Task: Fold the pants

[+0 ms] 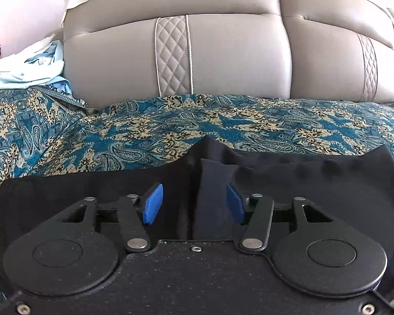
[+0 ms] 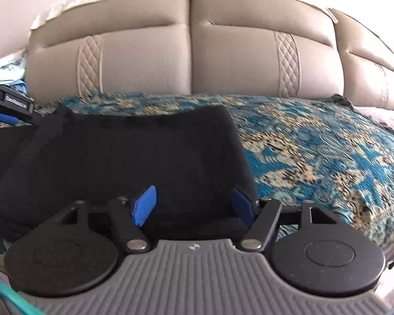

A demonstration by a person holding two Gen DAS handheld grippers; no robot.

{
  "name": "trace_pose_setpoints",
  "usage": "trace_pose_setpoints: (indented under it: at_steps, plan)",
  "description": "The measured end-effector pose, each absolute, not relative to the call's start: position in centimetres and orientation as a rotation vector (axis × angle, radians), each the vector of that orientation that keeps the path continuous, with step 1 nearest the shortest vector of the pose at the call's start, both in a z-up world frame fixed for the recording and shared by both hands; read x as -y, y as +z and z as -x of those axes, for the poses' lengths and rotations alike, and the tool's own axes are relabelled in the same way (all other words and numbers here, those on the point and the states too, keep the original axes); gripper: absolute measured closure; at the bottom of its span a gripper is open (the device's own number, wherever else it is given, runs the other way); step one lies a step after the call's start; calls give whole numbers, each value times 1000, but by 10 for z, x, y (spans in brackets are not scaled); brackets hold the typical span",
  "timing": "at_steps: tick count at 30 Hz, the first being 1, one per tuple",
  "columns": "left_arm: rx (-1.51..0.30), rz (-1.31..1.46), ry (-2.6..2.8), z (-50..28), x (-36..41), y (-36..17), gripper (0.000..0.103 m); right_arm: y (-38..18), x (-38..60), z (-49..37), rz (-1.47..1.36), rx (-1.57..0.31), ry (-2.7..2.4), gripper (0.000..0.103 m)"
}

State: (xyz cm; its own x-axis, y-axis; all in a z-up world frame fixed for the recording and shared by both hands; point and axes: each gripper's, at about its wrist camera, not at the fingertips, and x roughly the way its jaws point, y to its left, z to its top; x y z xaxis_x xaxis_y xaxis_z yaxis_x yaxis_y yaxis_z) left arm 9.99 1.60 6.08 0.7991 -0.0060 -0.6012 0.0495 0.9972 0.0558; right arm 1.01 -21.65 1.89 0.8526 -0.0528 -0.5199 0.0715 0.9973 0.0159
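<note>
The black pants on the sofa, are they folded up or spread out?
Folded, at least partly: the black fabric pants show overlapping layers with a fold edge, lying on the teal patterned sofa cover.

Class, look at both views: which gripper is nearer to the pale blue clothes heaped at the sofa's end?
Left. The left gripper is nearer the pale blue clothes; the right gripper works at the black pants' opposite end.

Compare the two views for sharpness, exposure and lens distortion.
Left wrist view: sharp; the patterned cover reads crisply; black pants underexposed, folds barely visible. Right wrist view: softer, the cover's pattern smeared. Both: fisheye bows the sofa back; top corners washed out.
</note>
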Motion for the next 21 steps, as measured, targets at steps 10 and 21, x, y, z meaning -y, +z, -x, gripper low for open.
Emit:
trace_pose_setpoints:
  at_steps: [10, 21]
  plan:
    - [-639, -62, 54, -68, -65, 59, 20, 27, 169, -27, 22, -493, 40, 12]
    - [-656, 143, 280, -15, -179, 38, 8, 28, 89, -39, 135, -447, 208, 0]
